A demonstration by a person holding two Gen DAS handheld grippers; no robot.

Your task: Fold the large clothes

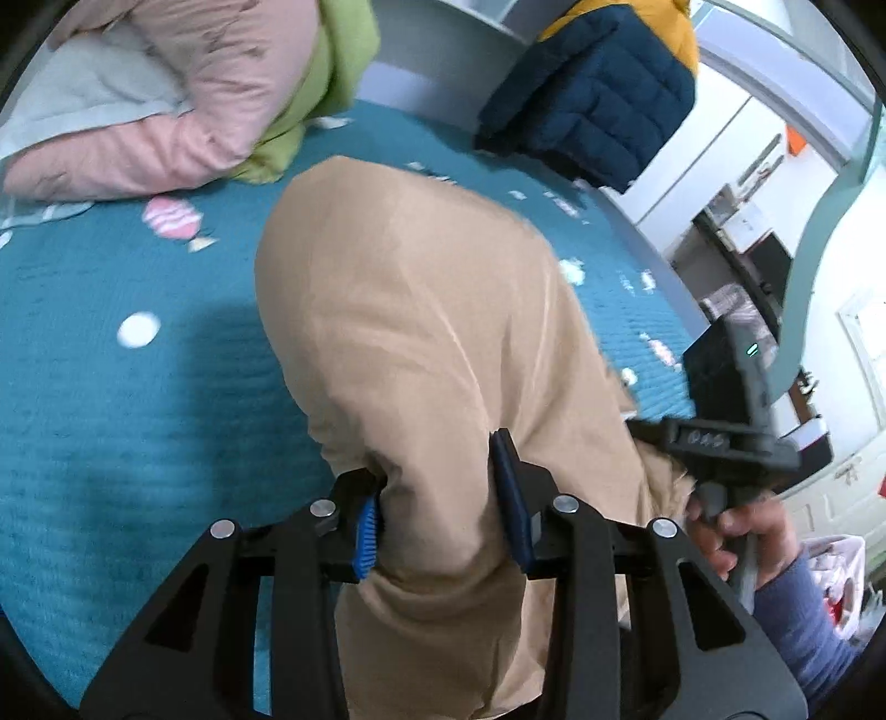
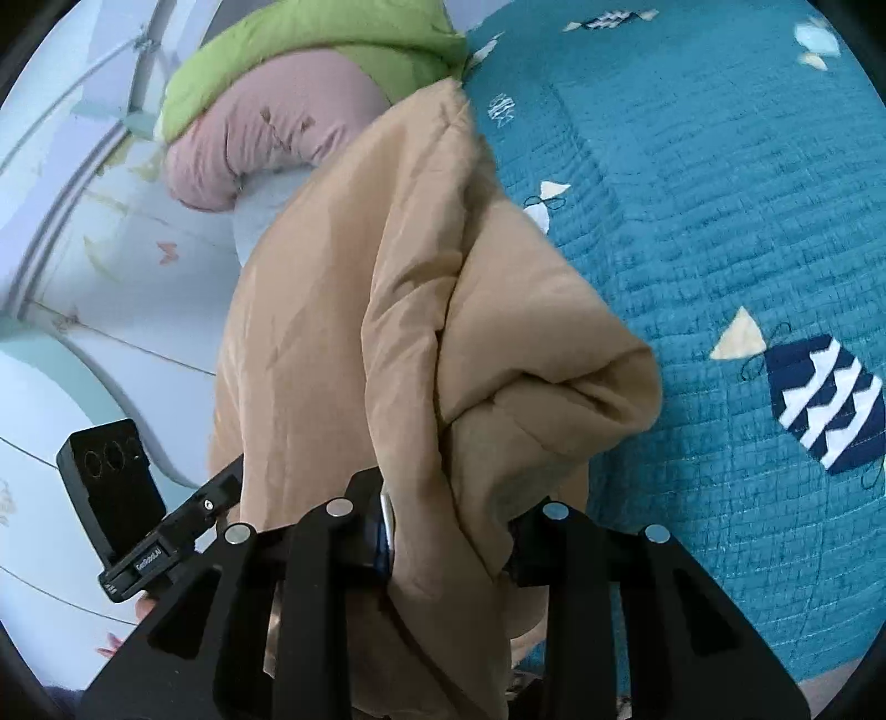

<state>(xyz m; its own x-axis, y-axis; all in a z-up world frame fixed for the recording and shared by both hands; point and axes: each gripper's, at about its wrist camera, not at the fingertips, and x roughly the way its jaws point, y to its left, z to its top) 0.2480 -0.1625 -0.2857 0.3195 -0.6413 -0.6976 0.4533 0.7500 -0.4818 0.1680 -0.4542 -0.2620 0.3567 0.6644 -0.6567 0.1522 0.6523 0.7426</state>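
Up close in the left wrist view, the left gripper [image 1: 443, 509] has its blue-padded fingers [image 1: 365, 534] clenched on a fold of the tan coat [image 1: 421, 310], which runs from 6 o'clock up through the middle of the frame and drapes over the teal bedspread [image 1: 138, 415]. At 10 o'clock a pink jacket [image 1: 183, 111] lies bunched on the bed with a green garment [image 1: 326, 83] touching it at 11 o'clock. At 1 o'clock sits a folded navy quilted jacket [image 1: 598, 94] with a yellow garment [image 1: 673, 33] behind it. At 4 o'clock the right gripper [image 1: 720, 443] shows as a black body pressed against the coat's edge, with the person's right hand [image 1: 736, 534] around its handle just below.

Over in the right wrist view, the right gripper [image 2: 448, 537] is closed on a thick bundle of the tan coat [image 2: 398, 332]; its finger pads are mostly buried in the fabric. The coat rises from 6 o'clock to about 12 o'clock, with a folded lump bulging toward 3 o'clock above the teal bedspread [image 2: 720, 221], which fills the right half. The pink jacket [image 2: 266, 144] and green garment [image 2: 332, 50] sit at 11 o'clock. At 8 o'clock the left gripper [image 2: 138, 526] appears as a black block just beside the coat.
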